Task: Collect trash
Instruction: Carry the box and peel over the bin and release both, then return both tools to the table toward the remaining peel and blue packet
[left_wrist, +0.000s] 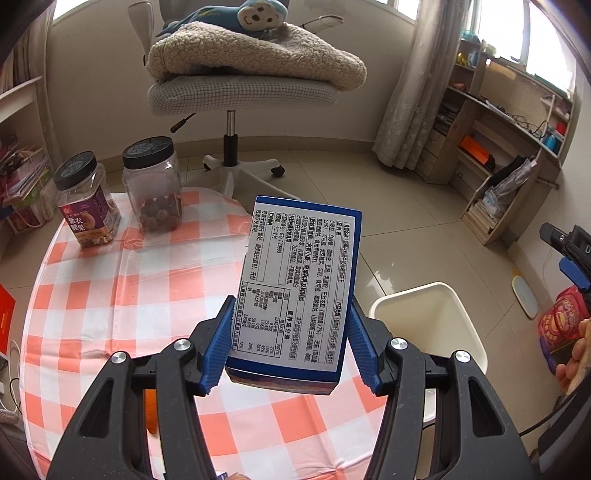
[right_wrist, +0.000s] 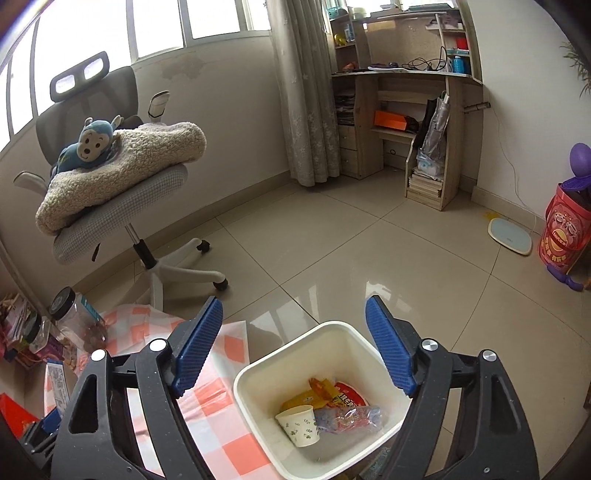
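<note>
My left gripper is shut on a blue snack box with a white printed label, held above the orange-and-white checked tablecloth. The white trash bin stands on the floor just right of the table. My right gripper is open and empty, hovering above the bin. Inside the bin lie a paper cup, a crushed plastic bottle and red and yellow wrappers. The box and left gripper show at the lower left of the right wrist view.
Two black-lidded nut jars stand at the table's far edge. A swivel chair with a fleece blanket and plush monkey is behind the table. A desk with shelves, a floor scale and a red drum are on the right.
</note>
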